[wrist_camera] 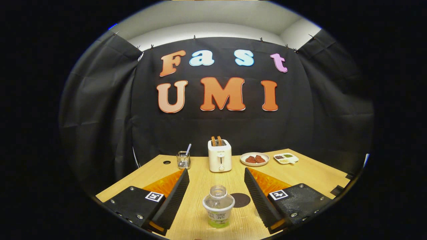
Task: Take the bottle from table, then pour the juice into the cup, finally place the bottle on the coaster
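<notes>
- Nearest of all, the gripper (217, 196) stands wide open, its two fingers splayed to either side with nothing between the pads but air and the bottle; it grips nothing.
- Between those fingers, roughly centred and a little nearer the camera than their tips, stands the bottle (218, 206), upright on the wooden table (310, 173) and touching neither finger.
- Its cap is off and the mouth is open, so any tilt before it reaches the cup risks a spill.
- Clear thin plastic, I judge, with a small amount of greenish juice low in the body: light, likely to dent if squeezed hard, and smooth enough to slip.
- Best hold looks to be on the straight body below the shoulder, around the label band, both pads square to the sides and closing gently.
- Just beyond the bottle, toward the right finger, a dark round coaster (241, 200) lies flat on the table.
- Close to the right finger's inner face there may be a clear cup, but it is too faint to be sure.
- Farther back stand a white toaster (220, 155) with two slices up, a wire holder (183, 160) with a utensil, a plate (255, 159) of dark food, and a small divided dish (286, 158), all well apart from the bottle.
</notes>
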`<action>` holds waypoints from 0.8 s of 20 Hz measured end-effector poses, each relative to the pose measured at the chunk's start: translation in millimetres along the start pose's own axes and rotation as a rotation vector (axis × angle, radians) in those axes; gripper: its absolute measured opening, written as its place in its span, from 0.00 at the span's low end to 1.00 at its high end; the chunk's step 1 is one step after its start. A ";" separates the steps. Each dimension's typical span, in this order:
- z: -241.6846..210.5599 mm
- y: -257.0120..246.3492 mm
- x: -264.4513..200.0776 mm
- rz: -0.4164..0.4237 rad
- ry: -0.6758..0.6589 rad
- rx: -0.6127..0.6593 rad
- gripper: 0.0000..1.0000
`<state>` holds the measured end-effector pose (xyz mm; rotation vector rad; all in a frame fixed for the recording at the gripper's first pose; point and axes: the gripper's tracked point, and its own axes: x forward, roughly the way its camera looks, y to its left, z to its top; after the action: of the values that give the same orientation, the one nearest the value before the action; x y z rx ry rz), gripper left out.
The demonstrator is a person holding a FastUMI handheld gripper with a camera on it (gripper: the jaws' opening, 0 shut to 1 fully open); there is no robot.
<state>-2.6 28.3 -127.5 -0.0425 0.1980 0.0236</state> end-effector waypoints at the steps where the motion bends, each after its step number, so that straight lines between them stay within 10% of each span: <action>1: -8.0 0.3 2.0 0.000 0.016 -0.005 0.99; 16: -94.5 4.2 26.5 -0.002 0.139 -0.002 0.99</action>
<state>4.8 28.8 -225.4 -0.0466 0.3372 0.0192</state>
